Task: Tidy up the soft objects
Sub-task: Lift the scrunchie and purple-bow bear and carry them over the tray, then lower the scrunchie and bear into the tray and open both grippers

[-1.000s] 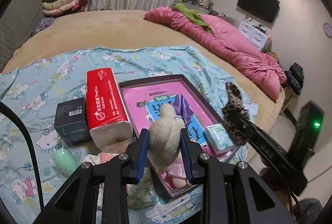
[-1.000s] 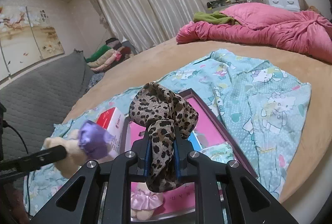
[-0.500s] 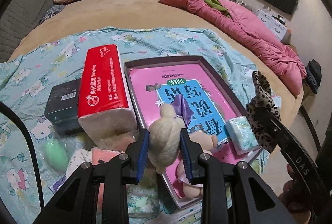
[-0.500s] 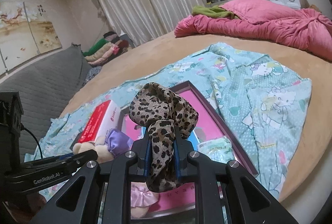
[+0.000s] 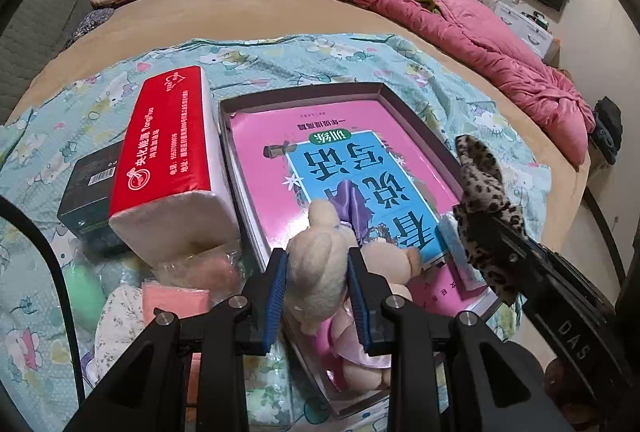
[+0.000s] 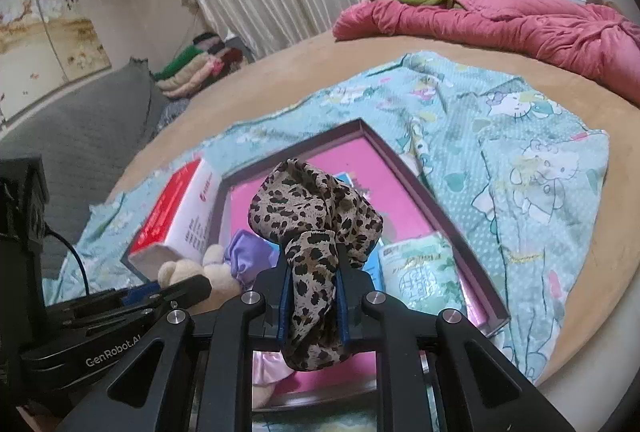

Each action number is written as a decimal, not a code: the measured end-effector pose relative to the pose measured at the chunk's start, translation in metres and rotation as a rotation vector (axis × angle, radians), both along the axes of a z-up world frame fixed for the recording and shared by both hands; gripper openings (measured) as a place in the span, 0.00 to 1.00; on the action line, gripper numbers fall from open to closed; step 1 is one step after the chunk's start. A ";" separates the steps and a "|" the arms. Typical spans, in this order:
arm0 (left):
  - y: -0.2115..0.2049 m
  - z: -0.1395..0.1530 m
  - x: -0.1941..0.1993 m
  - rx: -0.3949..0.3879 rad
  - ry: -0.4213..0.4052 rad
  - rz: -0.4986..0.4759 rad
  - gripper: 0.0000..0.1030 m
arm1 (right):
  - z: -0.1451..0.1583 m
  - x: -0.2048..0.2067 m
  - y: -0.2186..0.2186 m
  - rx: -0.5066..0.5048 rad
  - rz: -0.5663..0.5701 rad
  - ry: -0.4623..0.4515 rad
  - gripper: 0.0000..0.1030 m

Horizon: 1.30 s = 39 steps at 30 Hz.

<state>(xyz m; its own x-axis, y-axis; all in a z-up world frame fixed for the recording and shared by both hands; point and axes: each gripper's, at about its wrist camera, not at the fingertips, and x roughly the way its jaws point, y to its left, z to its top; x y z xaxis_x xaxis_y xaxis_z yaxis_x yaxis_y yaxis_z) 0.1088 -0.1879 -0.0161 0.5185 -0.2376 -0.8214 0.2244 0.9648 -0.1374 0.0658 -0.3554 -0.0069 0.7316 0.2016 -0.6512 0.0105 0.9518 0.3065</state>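
Observation:
My left gripper point(image 5: 318, 264) is shut on a cream plush doll point(image 5: 320, 252) with a purple bow and a pink dress. The doll hangs low over the near end of a dark shallow tray point(image 5: 304, 92) that holds a pink and blue book point(image 5: 340, 160). My right gripper point(image 6: 312, 264) is shut on a leopard-print fabric scrunchie point(image 6: 316, 208), held above the same tray point(image 6: 404, 168). In the left wrist view the scrunchie point(image 5: 484, 192) and right gripper show at the tray's right side. A small tissue packet point(image 6: 420, 268) lies in the tray's right corner.
A red tissue pack point(image 5: 164, 152) lies left of the tray, with a black box point(image 5: 88, 184) beside it. Small soft items, a green one point(image 5: 82, 288) and pink packets point(image 5: 176, 300), lie at the near left on the cartoon-print sheet point(image 6: 520, 160). A pink quilt point(image 5: 480, 32) lies at the bed's far side.
Both grippers have sunk toward the tray, still holding the doll and the scrunchie. The left one came down farther, and the doll now hangs just over the tray's near end.

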 end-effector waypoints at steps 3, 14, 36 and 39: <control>-0.001 -0.001 0.000 0.003 -0.001 -0.007 0.29 | -0.005 0.003 0.003 -0.009 0.006 0.022 0.18; -0.007 -0.007 -0.002 0.007 0.014 -0.039 0.30 | -0.017 0.007 0.009 -0.022 0.032 0.086 0.18; -0.003 -0.010 -0.003 -0.009 0.026 -0.040 0.30 | -0.035 0.017 0.008 -0.046 0.005 0.177 0.29; -0.001 -0.010 -0.003 -0.018 0.030 -0.038 0.30 | -0.033 0.017 0.008 -0.046 -0.001 0.168 0.38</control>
<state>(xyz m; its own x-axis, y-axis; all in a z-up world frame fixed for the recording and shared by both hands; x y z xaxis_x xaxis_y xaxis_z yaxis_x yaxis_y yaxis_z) 0.1055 -0.1889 -0.0258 0.4844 -0.2715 -0.8317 0.2563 0.9530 -0.1618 0.0824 -0.3479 -0.0403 0.6117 0.1678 -0.7731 0.0594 0.9647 0.2564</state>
